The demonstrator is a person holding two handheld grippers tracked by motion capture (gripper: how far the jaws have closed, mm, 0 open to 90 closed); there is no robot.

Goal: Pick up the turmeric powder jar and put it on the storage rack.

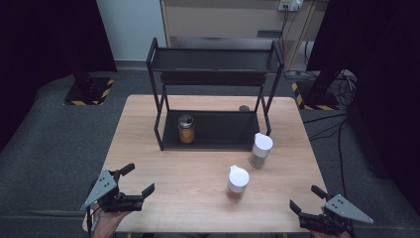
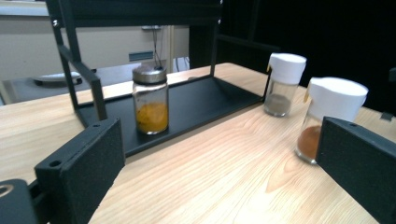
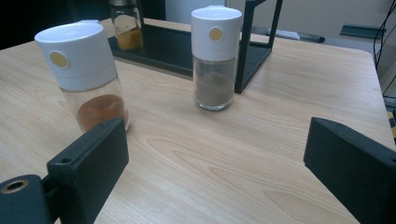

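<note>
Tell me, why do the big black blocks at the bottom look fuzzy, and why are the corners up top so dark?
In the left gripper view, the near jaws look soft because they sit too close to the lens, while the yellow-spice jar is sharper. In the right gripper view, the white-capped shakers are crisp. In the high view, black curtains darken both sides and the table is evenly lit with faint shadows.

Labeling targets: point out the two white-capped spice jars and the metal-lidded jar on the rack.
near white-capped jar (image 1: 238, 179), high view, on its cap
far white-capped jar (image 1: 261, 144), high view, on its cap
metal-lidded jar (image 2: 150, 101), left gripper view, on its glass body
</note>
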